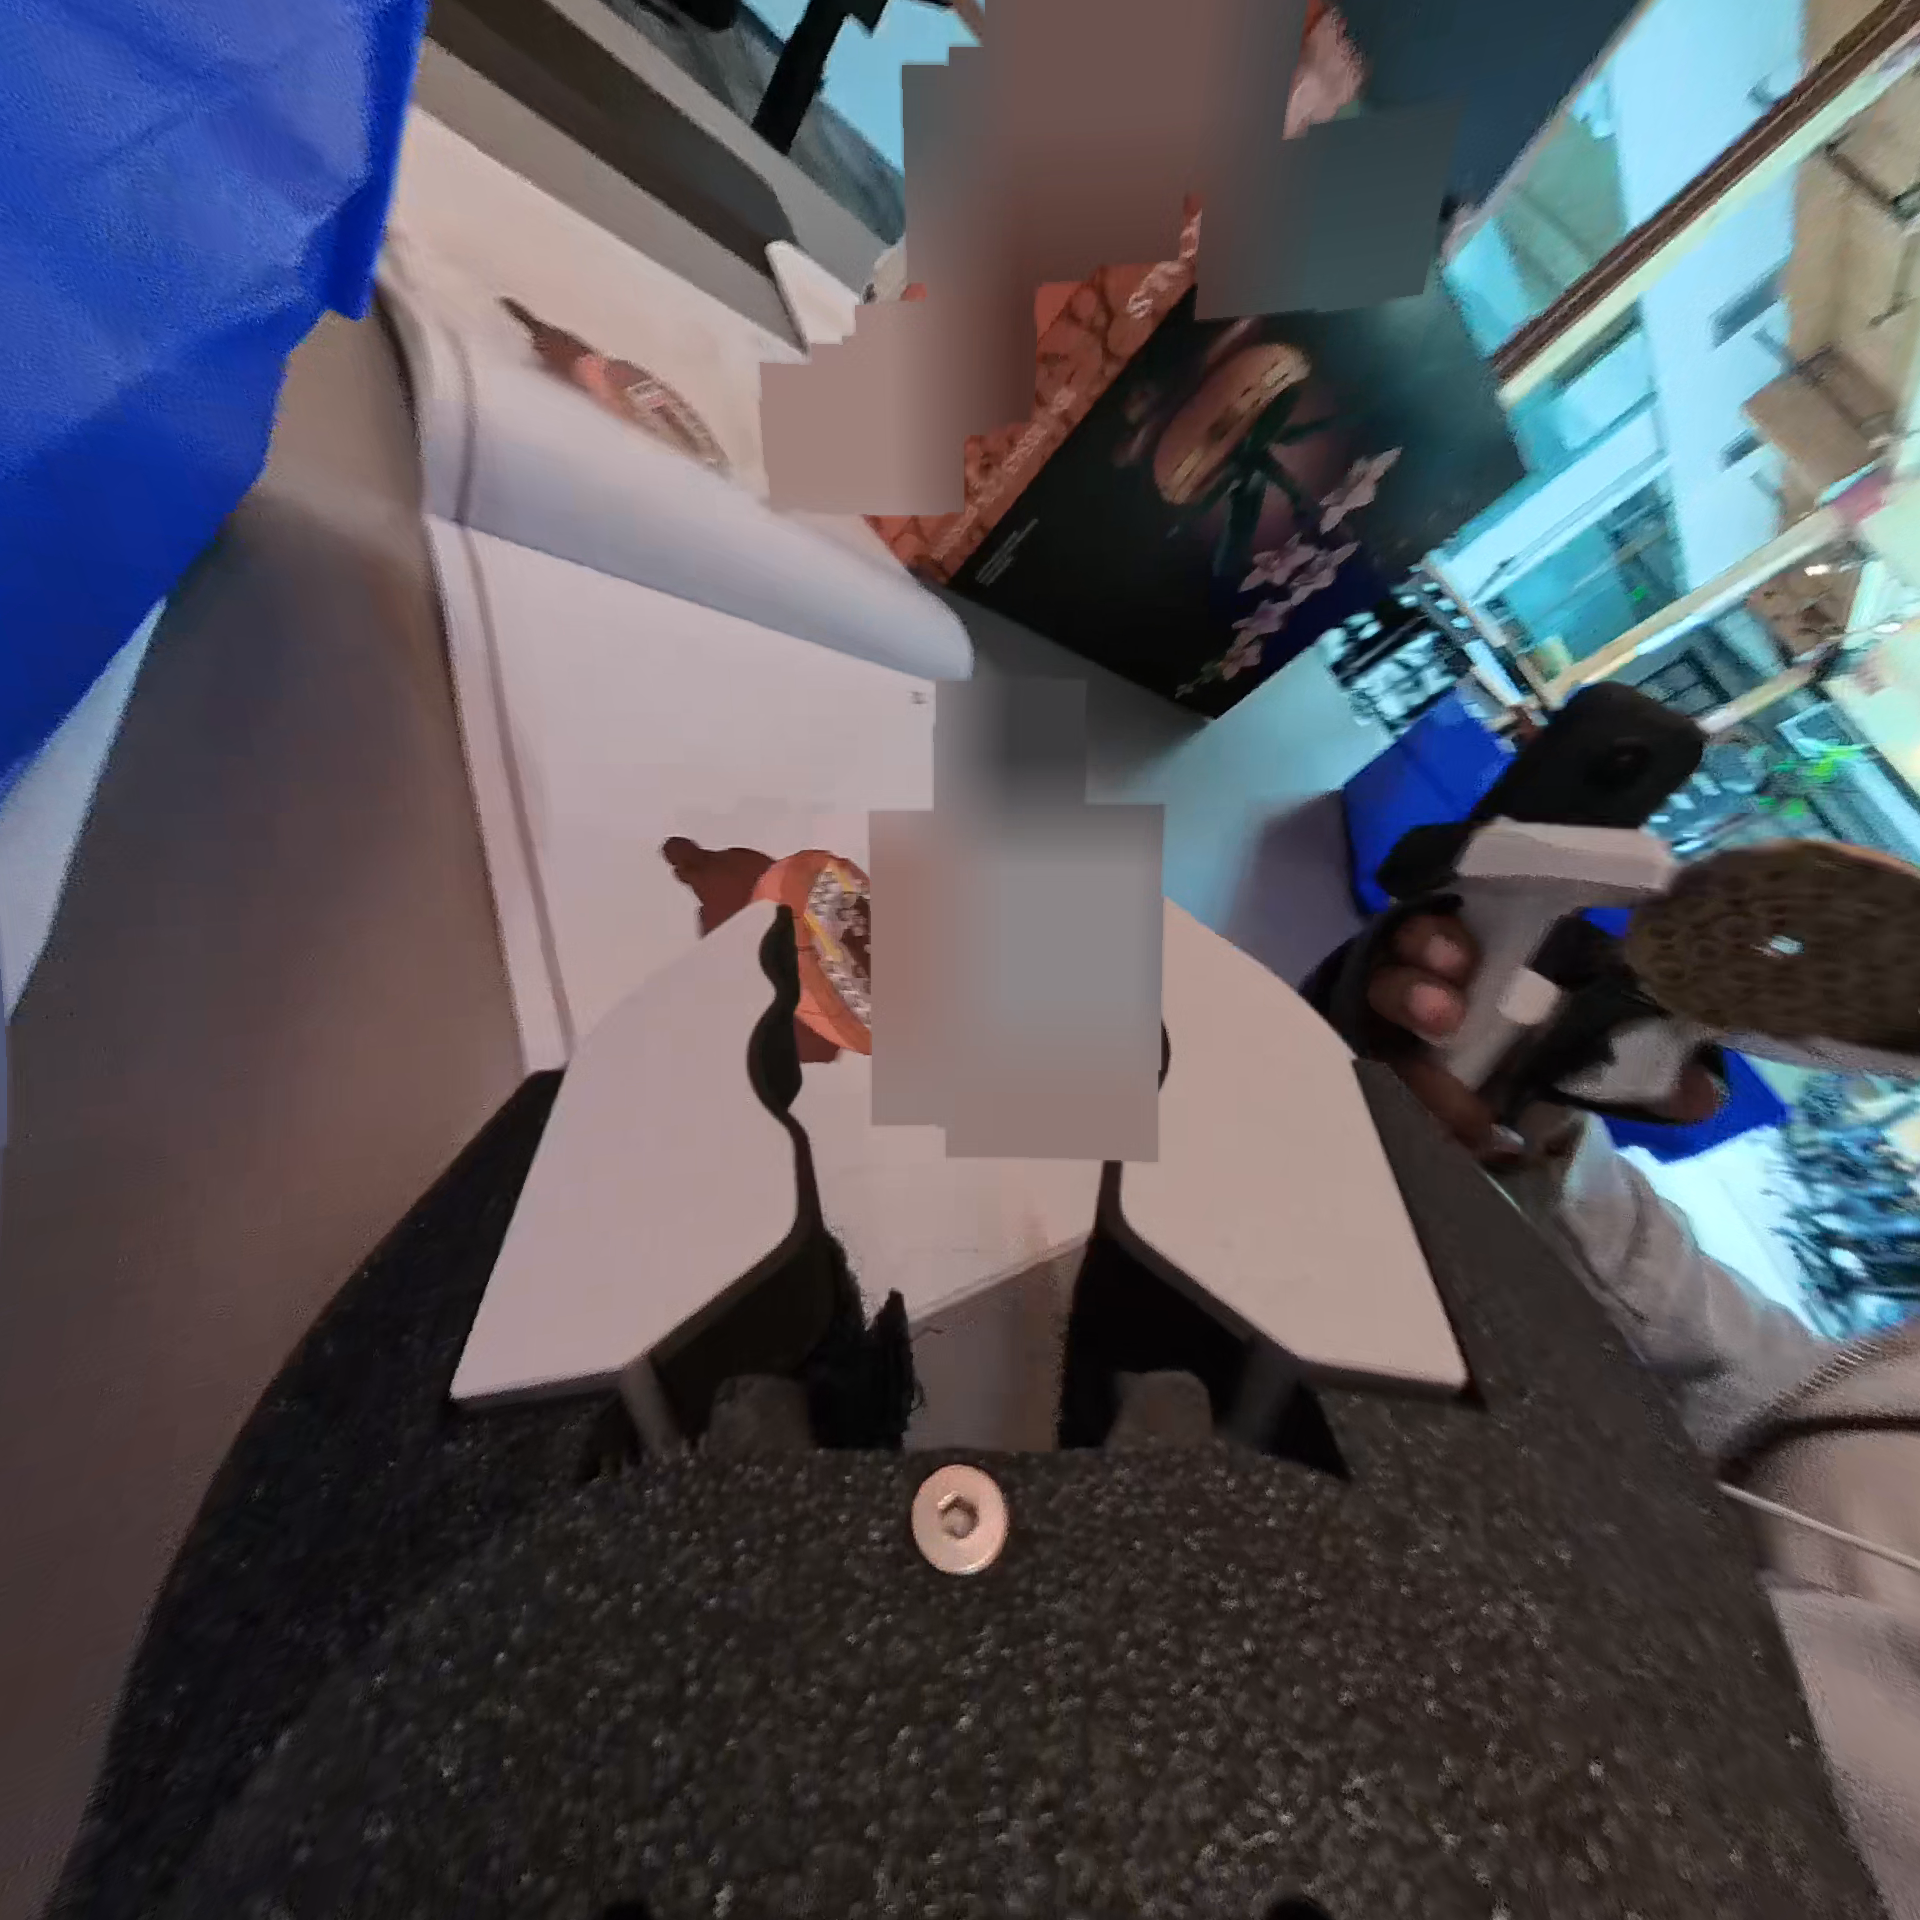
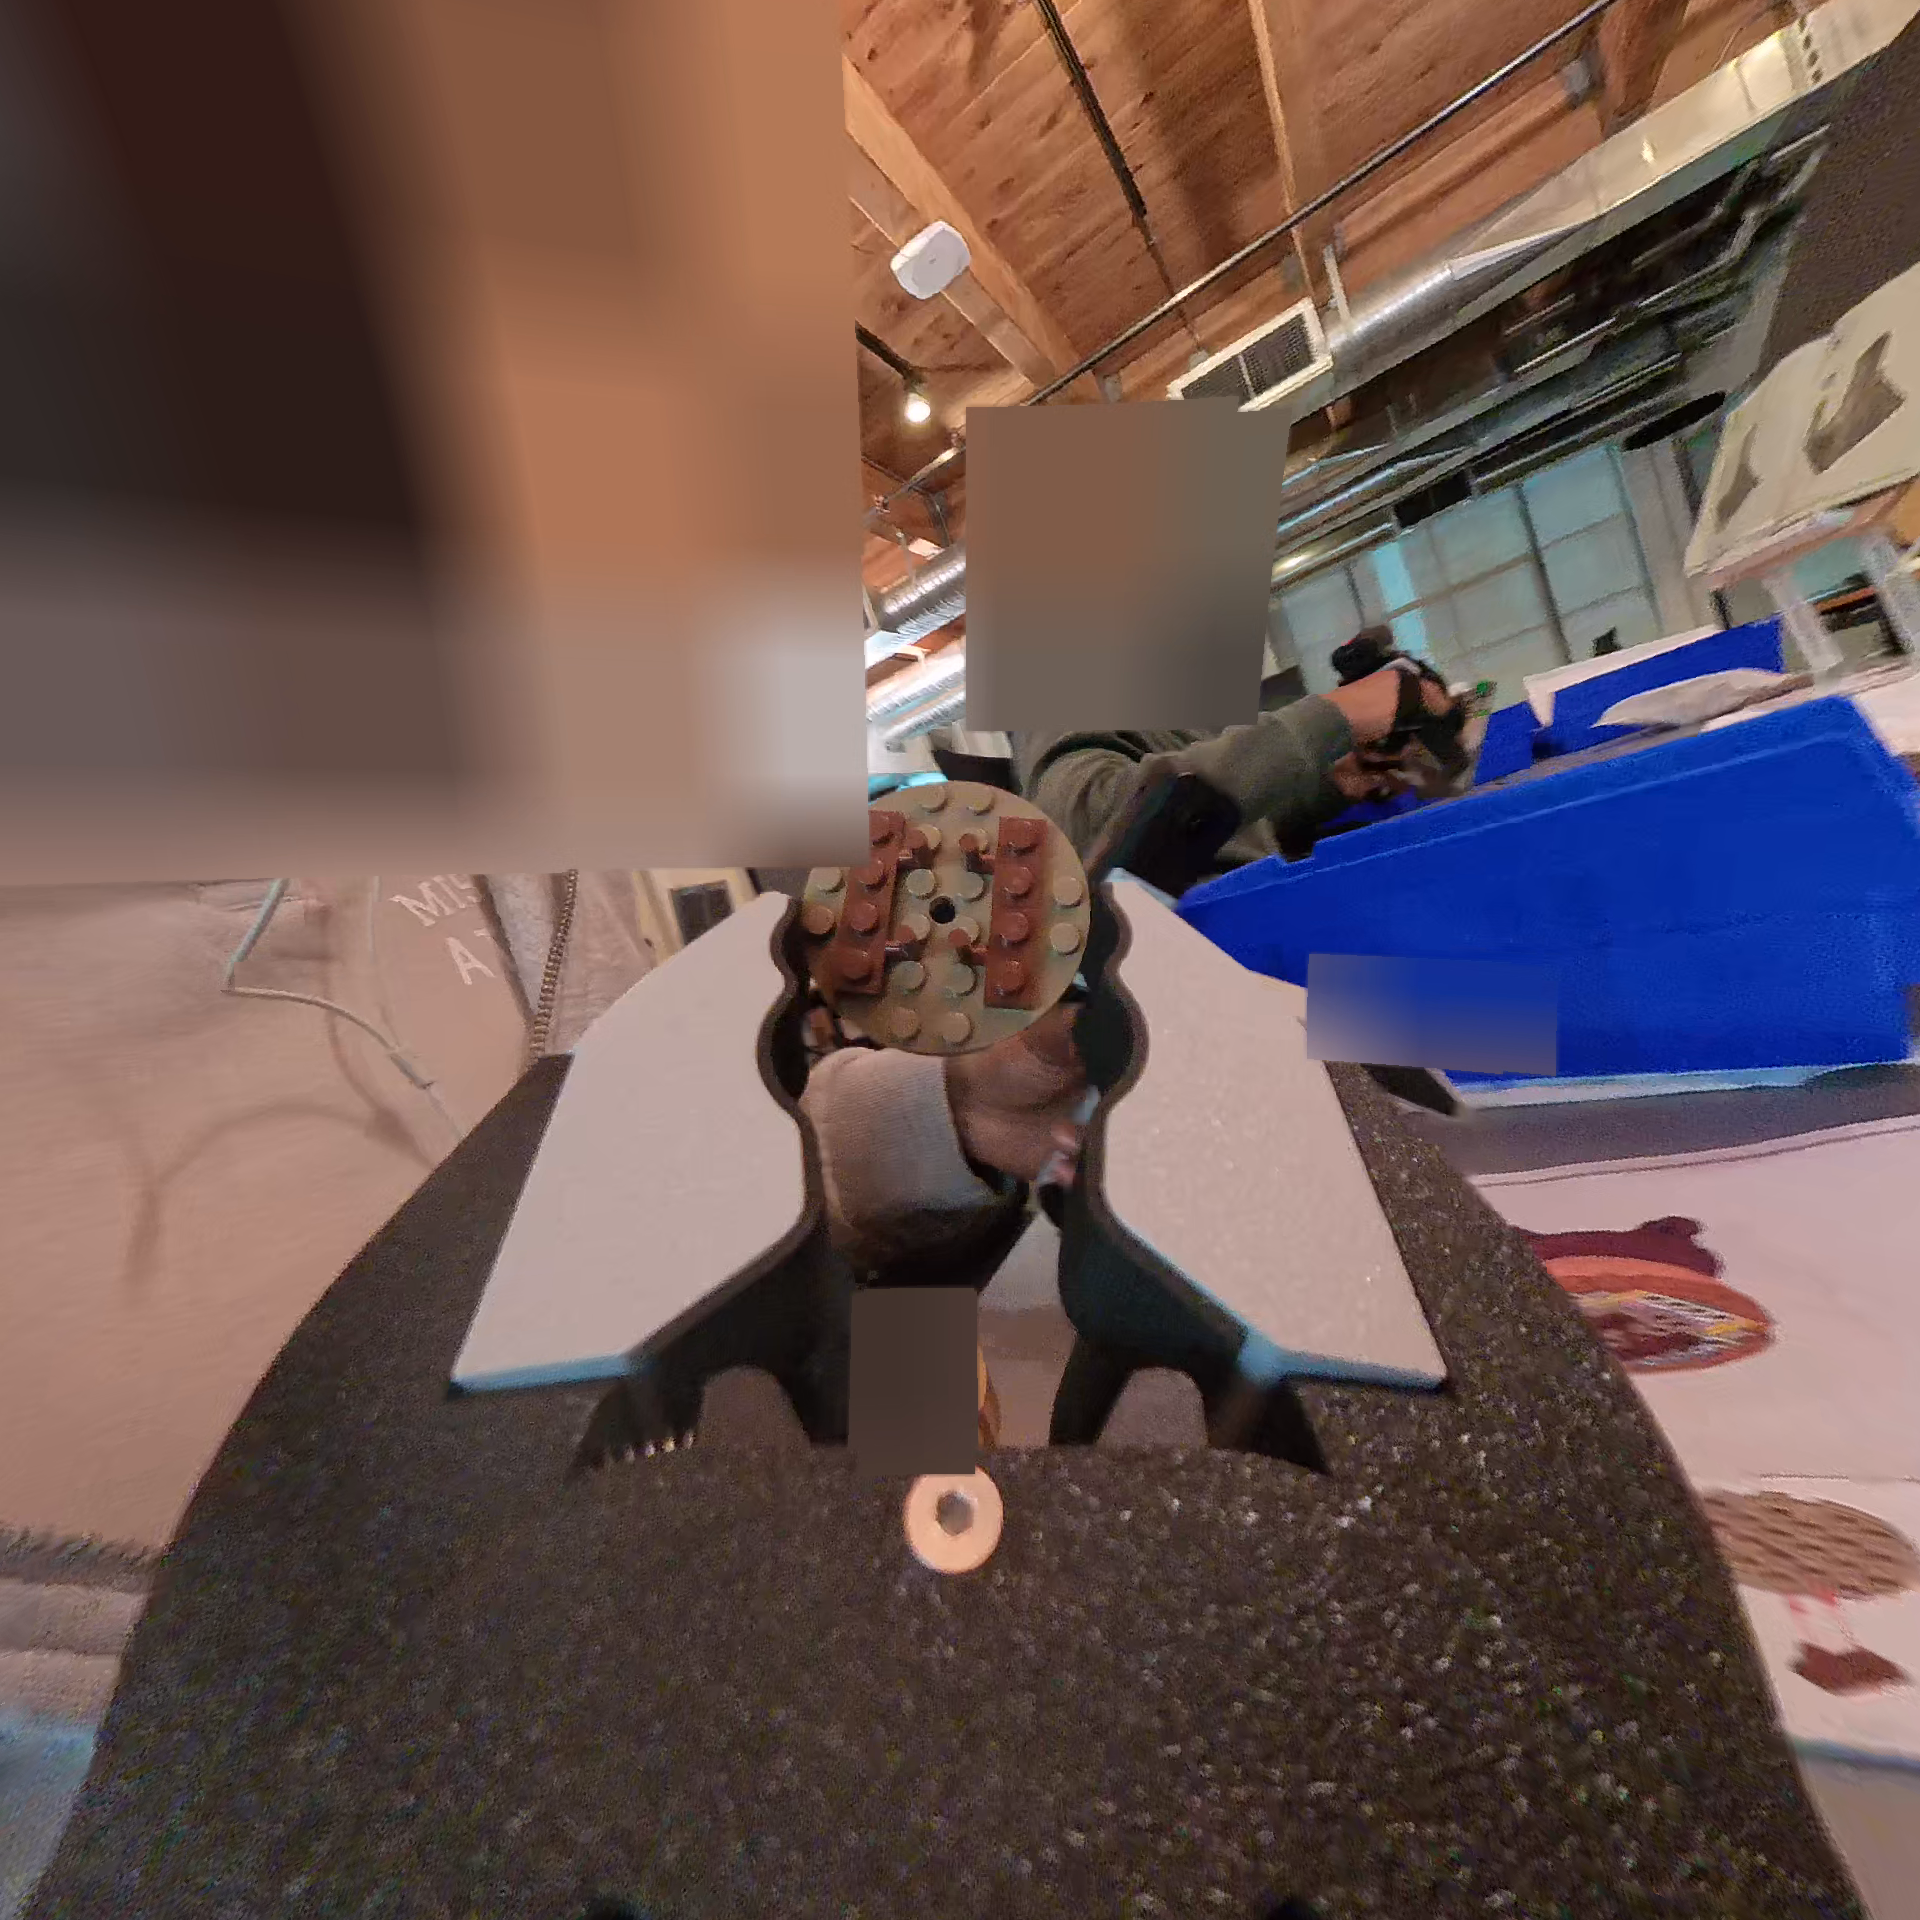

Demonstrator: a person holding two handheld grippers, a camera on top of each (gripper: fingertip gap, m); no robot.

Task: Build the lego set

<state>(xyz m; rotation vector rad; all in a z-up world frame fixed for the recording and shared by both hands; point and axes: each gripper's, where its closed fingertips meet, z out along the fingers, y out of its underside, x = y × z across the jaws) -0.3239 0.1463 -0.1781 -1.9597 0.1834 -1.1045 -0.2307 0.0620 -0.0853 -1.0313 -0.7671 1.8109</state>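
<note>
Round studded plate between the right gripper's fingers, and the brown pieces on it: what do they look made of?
The round plate looks like moulded hard plastic, tan-olive, with a dull sheen: even rows of studs and a centre hole. The brown pieces look like the same plastic, reddish brown, studded and crisp-edged. The right gripper holds the plate by its rim.

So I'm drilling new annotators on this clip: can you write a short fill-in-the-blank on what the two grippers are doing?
The right gripper is shut on a ____ tan studded plate.
The small bricks stuck on that plate are ____ in colour.
The left gripper holds ____ between its fingers.
Below the left gripper lies an open instruction ____.

Missing words: round; brown; nothing; booklet
</note>
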